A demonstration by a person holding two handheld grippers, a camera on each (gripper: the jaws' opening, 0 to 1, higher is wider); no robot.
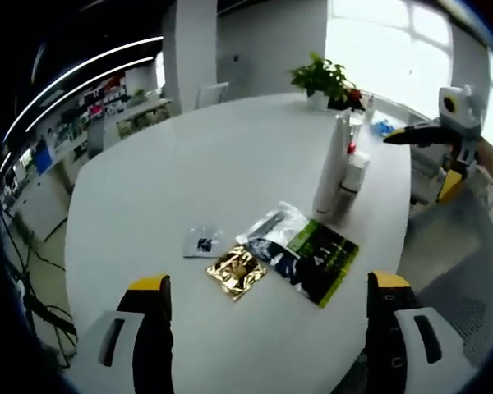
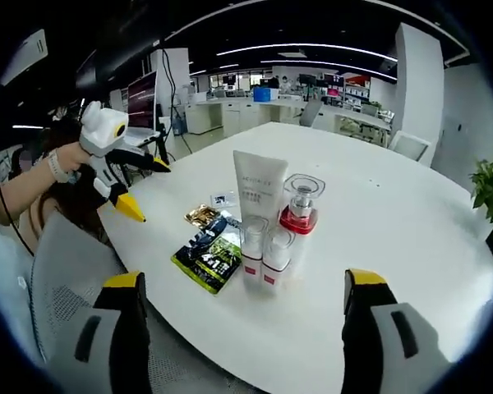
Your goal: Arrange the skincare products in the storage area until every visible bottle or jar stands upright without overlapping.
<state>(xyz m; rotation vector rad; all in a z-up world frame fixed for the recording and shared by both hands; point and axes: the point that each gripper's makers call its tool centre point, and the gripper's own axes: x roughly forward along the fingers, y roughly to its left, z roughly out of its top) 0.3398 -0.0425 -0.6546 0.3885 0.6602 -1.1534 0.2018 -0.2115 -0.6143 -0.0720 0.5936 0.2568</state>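
Standing upright in a tight cluster on the white table (image 2: 411,222), the white tube (image 2: 259,187), the red-collared jar (image 2: 300,205) and two small pump bottles (image 2: 264,252) look already arranged. Flat sachets (image 2: 209,250) lie beside them. Both grippers, left (image 1: 267,324) and right (image 2: 240,328), hover empty, jaws spread; little seems left.

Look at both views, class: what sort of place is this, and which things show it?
Probably an open-plan office: a large white meeting table, rows of desks with chairs behind, strip ceiling lights and a potted plant.
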